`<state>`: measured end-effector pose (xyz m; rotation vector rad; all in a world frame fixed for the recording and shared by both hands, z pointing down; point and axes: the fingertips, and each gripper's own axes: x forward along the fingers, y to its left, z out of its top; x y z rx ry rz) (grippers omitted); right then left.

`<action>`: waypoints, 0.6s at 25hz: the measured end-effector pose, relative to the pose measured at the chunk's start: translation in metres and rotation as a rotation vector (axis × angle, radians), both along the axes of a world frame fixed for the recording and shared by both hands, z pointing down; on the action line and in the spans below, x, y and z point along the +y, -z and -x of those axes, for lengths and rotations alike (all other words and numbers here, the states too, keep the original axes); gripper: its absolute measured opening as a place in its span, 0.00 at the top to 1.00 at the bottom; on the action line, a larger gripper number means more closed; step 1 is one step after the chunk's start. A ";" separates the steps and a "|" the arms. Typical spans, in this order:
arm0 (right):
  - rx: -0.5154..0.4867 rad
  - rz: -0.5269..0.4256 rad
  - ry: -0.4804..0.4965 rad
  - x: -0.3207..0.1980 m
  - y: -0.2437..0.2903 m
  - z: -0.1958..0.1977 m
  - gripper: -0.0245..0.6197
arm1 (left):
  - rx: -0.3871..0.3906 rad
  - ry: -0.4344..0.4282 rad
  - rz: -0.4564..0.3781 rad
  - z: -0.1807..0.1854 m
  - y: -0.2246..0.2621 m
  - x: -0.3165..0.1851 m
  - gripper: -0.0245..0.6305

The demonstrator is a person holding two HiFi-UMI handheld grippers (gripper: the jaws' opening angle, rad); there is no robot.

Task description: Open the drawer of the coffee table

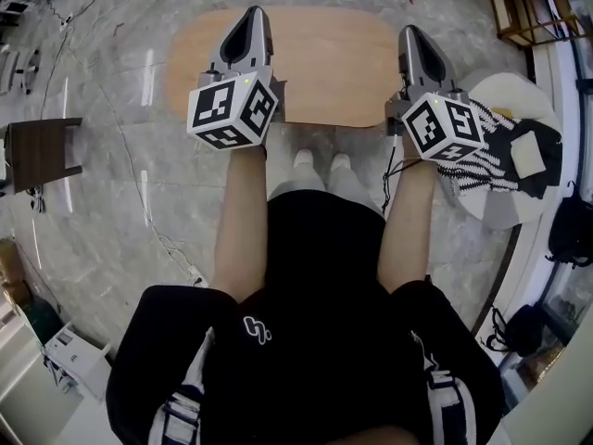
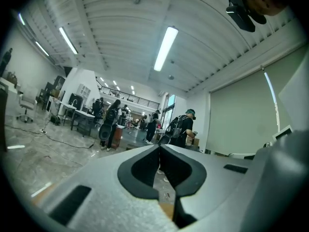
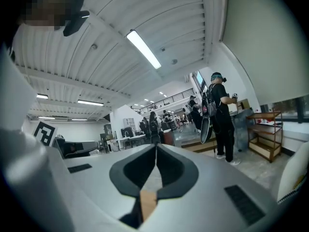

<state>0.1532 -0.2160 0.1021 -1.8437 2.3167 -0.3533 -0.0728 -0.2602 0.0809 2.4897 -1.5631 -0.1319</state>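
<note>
The coffee table (image 1: 315, 63) shows from above as a rounded light-wood top; no drawer shows in any view. My left gripper (image 1: 254, 19) hangs over the top's near left part, its jaws shut and empty. Above the near right edge, my right gripper (image 1: 411, 35) is also shut, with nothing held. Both point level, away from me. In the left gripper view the left gripper (image 2: 160, 148) has its dark pads (image 2: 186, 170) pressed together, with a sliver of wood (image 2: 167, 210) below. The right gripper (image 3: 156, 147) looks the same, over a wood strip (image 3: 147, 203).
A dark brown stool (image 1: 42, 151) stands on the marble floor at left. At right is a white round seat (image 1: 505, 95) with a black-and-white cloth (image 1: 500, 156). A wooden shelf (image 1: 523, 7) stands at top right. People (image 3: 223, 120) stand farther off in the room.
</note>
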 end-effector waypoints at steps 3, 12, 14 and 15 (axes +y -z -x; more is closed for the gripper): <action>-0.026 0.031 0.012 -0.012 -0.013 -0.004 0.94 | -0.010 0.059 0.035 0.018 -0.014 -0.002 0.95; -0.003 0.148 0.106 -0.023 -0.073 0.015 0.94 | -0.028 0.095 0.157 0.014 -0.078 0.002 0.95; -0.007 0.187 0.109 -0.021 -0.091 0.016 0.94 | -0.035 0.104 0.195 0.019 -0.096 0.004 0.95; -0.008 0.205 0.110 -0.020 -0.100 0.016 0.94 | -0.038 0.108 0.215 0.021 -0.106 0.005 0.95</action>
